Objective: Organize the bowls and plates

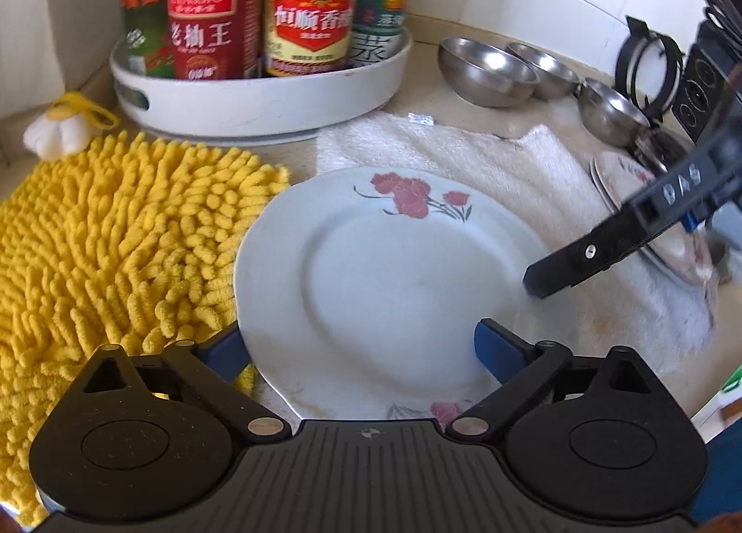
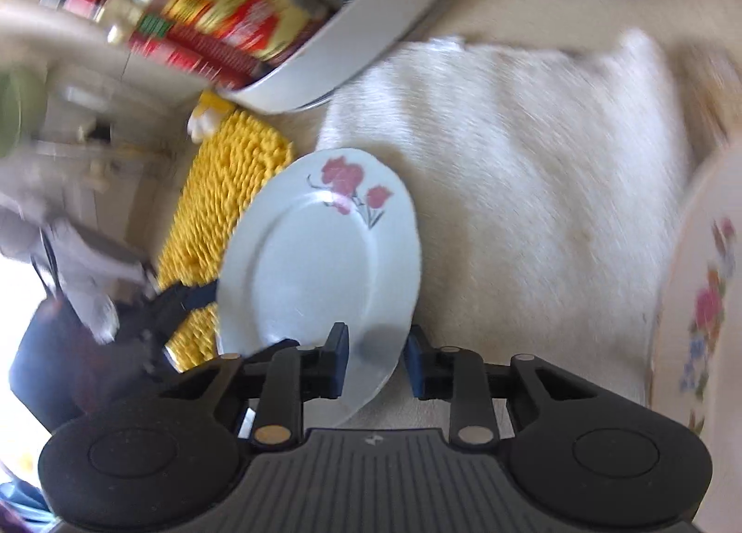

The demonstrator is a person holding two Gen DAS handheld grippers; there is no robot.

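Rose-print plate (image 1: 394,282) lies partly on the white towel (image 1: 510,162), its left rim over the yellow chenille mat (image 1: 116,227) — the left gripper (image 1: 361,347) spread wide, one pad on each side of the near rim, not pinching. Right gripper (image 2: 375,363) straddles the plate's right edge, jaws parted (contact unclear, view blurred). Behind, the white bottle tray (image 1: 259,97) and steel bowls (image 1: 487,69) crowd the worktop's back edge; bare towel lies between them and the plate.

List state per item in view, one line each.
White round plate with red flowers: flat on white towel, between left tool's open fingers.
Right tool: open, straddling plate rim.
Three steel bowls: upright, empty.
Sauce bottles: upright in white round tray.
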